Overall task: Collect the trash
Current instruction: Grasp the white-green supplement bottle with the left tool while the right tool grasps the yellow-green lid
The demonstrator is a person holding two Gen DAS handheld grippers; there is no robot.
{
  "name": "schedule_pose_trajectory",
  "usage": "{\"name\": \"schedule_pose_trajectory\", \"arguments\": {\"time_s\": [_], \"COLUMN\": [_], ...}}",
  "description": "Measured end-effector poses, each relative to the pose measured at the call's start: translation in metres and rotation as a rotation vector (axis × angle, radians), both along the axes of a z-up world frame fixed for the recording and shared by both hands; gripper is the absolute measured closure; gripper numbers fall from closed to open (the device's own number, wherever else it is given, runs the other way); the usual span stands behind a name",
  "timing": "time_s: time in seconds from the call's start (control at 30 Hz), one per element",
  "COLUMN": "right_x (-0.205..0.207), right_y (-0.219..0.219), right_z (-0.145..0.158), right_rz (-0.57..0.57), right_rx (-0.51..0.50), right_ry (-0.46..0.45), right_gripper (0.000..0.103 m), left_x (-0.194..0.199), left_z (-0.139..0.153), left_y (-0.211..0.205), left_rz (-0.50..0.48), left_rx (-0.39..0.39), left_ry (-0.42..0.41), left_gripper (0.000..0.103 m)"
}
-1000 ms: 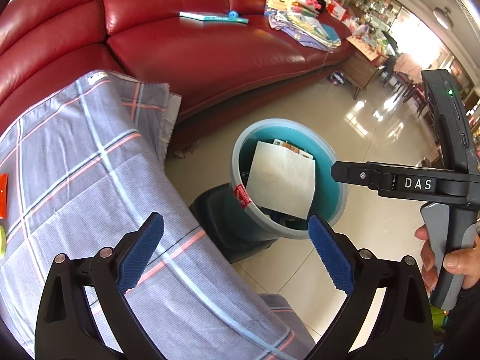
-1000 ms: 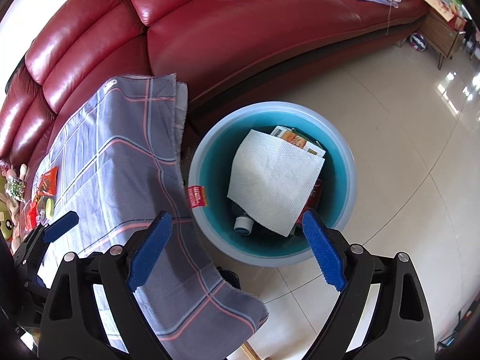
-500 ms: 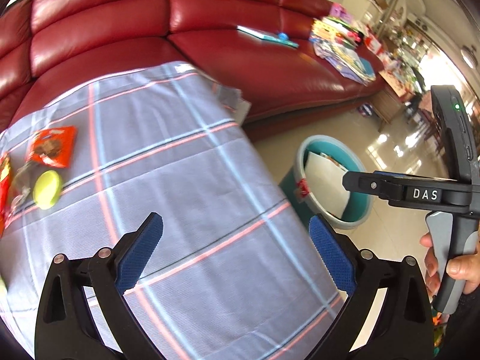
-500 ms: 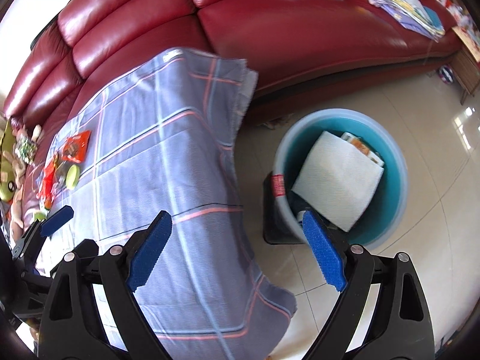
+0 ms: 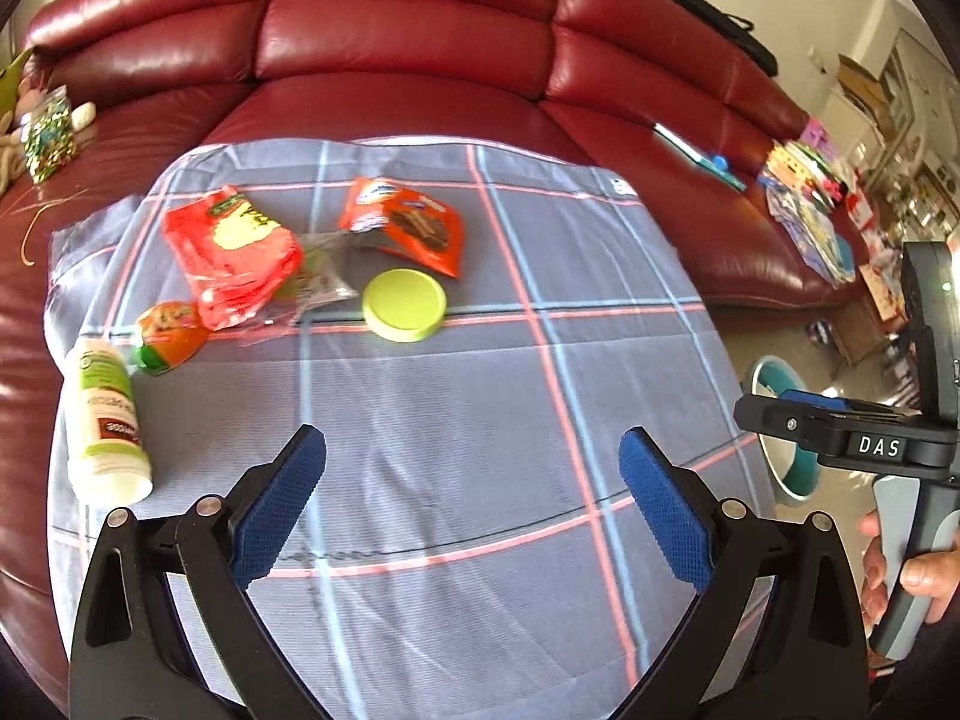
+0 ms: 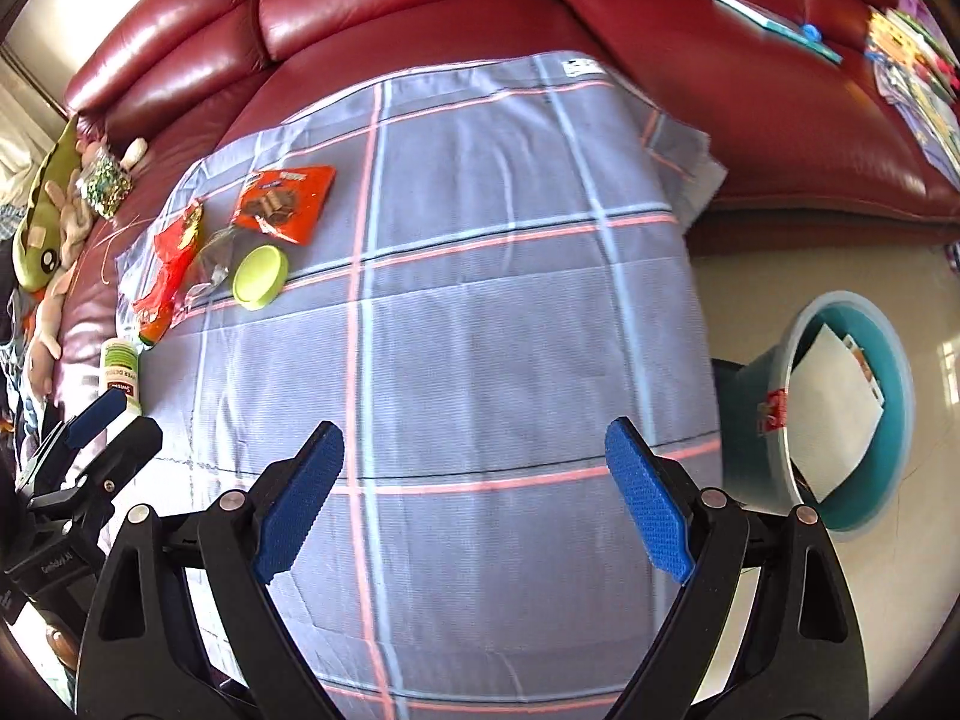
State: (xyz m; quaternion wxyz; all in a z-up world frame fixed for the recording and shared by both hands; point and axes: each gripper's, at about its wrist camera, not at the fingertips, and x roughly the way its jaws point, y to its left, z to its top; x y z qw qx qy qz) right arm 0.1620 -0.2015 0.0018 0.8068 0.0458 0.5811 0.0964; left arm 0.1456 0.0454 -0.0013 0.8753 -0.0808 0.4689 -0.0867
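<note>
Trash lies on a grey plaid cloth (image 5: 480, 408): a green lid (image 5: 404, 305), an orange snack packet (image 5: 408, 225), a red wrapper (image 5: 234, 255), clear plastic (image 5: 318, 282), a small orange pack (image 5: 168, 336) and a white bottle (image 5: 108, 420). The lid (image 6: 259, 276) and the packet (image 6: 282, 203) also show in the right wrist view. A teal bin (image 6: 852, 408) with a white sheet inside stands on the floor to the right. My left gripper (image 5: 474, 492) is open and empty above the cloth. My right gripper (image 6: 474, 492) is open and empty too.
A red leather sofa (image 5: 408, 42) curves behind the cloth. Books and papers (image 5: 810, 210) lie on its right seat. Soft toys (image 6: 54, 228) sit at its left end. Tiled floor (image 6: 780, 276) surrounds the bin.
Both grippers have swung left from over the bin to over the cloth. The trash items have come into view and the bin has slid to the right edge.
</note>
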Motion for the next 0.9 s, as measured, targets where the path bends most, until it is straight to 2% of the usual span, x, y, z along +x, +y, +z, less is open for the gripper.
{"name": "schedule_pose_trajectory", "arguments": {"time_s": [0.23,0.6,0.77,0.9], "right_x": [0.013,0.042,0.054,0.06], "right_y": [0.062,0.118,0.141,0.152], "right_z": [-0.005,-0.019,-0.033,-0.041], "right_rz": [0.074,0.134,0.152,0.164], "right_rx": [-0.028,-0.073,-0.093,-0.088], "right_ry": [0.011,0.01,0.004,0.007], "right_gripper": [0.018,0.018,0.018,0.018], "left_x": [-0.001,0.004,0.012,0.018], "left_z": [-0.006,-0.025,-0.042,-0.052], "left_y": [0.076,0.169,0.187,0.185], "left_rz": [0.128,0.304,0.334,0.316], "left_rx": [-0.005,-0.027,-0.059,-0.039], "left_ry": [0.016,0.06,0.094,0.115], "left_gripper": [0.005,0.005,0.005,0.005]}}
